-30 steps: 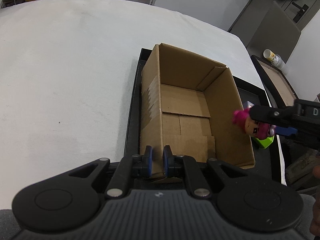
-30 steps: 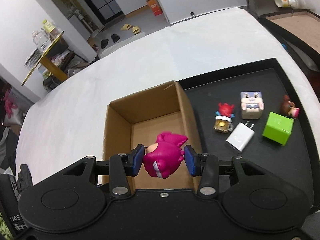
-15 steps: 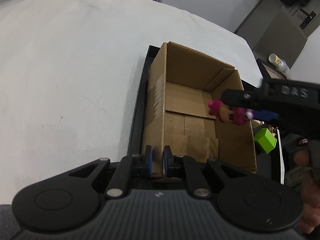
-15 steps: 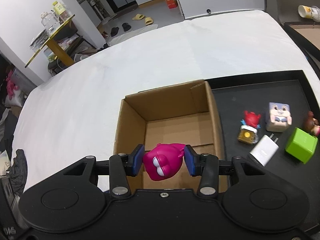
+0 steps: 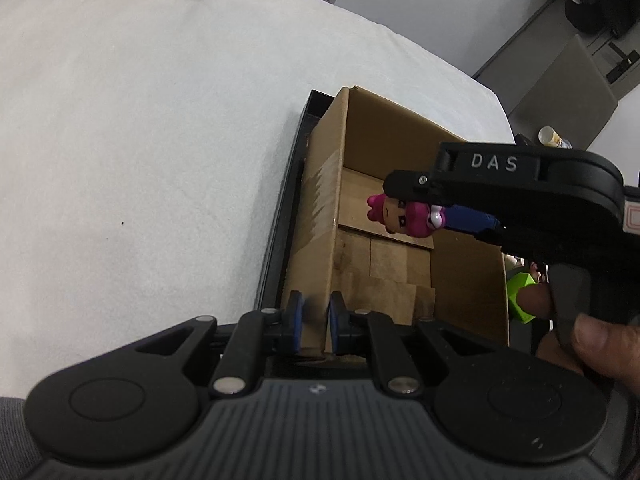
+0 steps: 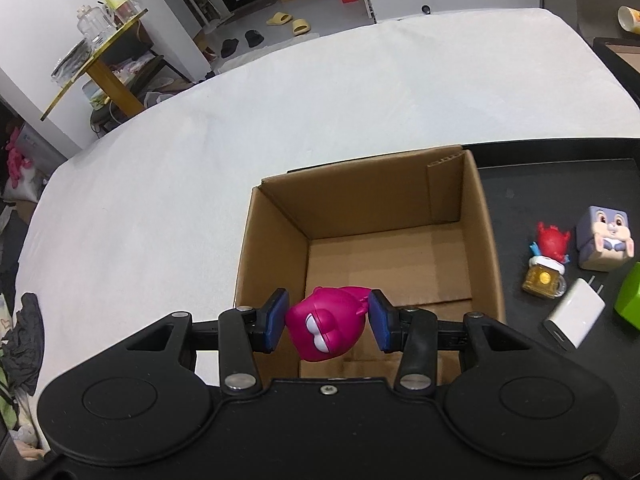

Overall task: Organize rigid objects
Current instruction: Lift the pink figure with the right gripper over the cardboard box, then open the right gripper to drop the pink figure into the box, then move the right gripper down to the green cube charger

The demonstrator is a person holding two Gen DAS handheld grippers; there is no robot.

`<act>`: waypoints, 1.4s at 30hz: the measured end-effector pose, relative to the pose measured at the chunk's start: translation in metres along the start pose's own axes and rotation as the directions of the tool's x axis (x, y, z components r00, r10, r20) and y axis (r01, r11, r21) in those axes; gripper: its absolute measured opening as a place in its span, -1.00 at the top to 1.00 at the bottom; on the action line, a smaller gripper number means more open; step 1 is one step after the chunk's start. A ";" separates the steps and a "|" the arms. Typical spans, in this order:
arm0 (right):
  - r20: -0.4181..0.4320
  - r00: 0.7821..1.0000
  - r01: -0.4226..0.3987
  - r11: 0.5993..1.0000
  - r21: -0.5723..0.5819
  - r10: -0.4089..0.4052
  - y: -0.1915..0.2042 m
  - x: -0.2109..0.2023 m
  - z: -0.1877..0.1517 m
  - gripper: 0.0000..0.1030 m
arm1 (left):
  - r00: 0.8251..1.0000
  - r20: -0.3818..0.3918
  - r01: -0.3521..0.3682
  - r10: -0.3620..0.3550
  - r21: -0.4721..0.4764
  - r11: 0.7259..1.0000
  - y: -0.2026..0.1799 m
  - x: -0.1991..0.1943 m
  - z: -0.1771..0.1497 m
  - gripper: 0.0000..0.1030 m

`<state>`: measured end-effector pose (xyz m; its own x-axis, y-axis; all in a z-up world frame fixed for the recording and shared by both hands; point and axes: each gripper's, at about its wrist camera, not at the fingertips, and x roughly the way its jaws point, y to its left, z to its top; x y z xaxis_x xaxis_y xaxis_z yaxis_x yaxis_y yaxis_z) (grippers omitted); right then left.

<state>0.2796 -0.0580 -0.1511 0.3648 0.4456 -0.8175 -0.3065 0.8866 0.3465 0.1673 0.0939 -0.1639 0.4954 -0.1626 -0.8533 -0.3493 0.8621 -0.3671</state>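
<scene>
White cloth covers the counter (image 6: 280,120), and on it sits a black tray (image 6: 560,168) holding an open cardboard box (image 6: 360,200). Beyond the counter's far edge are a yellow side table, slippers on the floor and an orange carton. The left tongs (image 5: 312,322) are clamped on the near wall of the box, one blue pad on each side of the cardboard. The right tongs (image 6: 328,322) grip a pink-haired toy figure (image 6: 326,328) between their blue pads; from the left wrist view the figure (image 5: 404,216) hangs above the box opening, clear of the cardboard floor below. On the tray to the right of the box stand a small red figure on a beer mug (image 6: 546,268), a grey rabbit cube (image 6: 606,238), a white charger plug (image 6: 574,316) and a green cube (image 6: 630,300), set near one another.
</scene>
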 end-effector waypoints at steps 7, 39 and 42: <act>0.036 0.999 0.000 1.000 -0.017 0.001 0.008 0.004 0.007 0.15 | 0.999 0.023 -0.033 0.033 0.006 0.999 -0.001 -0.001 -0.001 0.75; 0.131 0.990 0.057 0.998 -0.018 -0.055 -0.048 -0.076 -0.013 -0.51 | 0.982 0.018 -0.187 0.187 0.095 0.978 -0.026 0.005 -0.005 0.75; 0.151 0.986 0.072 0.997 -0.011 -0.070 -0.060 -0.085 -0.014 -0.56 | 0.979 0.022 -0.202 0.200 0.101 0.974 -0.028 0.005 -0.007 0.75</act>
<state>0.2544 -0.1512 -0.1094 0.5141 0.3962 -0.7607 -0.2889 0.9151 0.2813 0.1741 0.0660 -0.1602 0.4325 0.0239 -0.9013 -0.3597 0.9212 -0.1482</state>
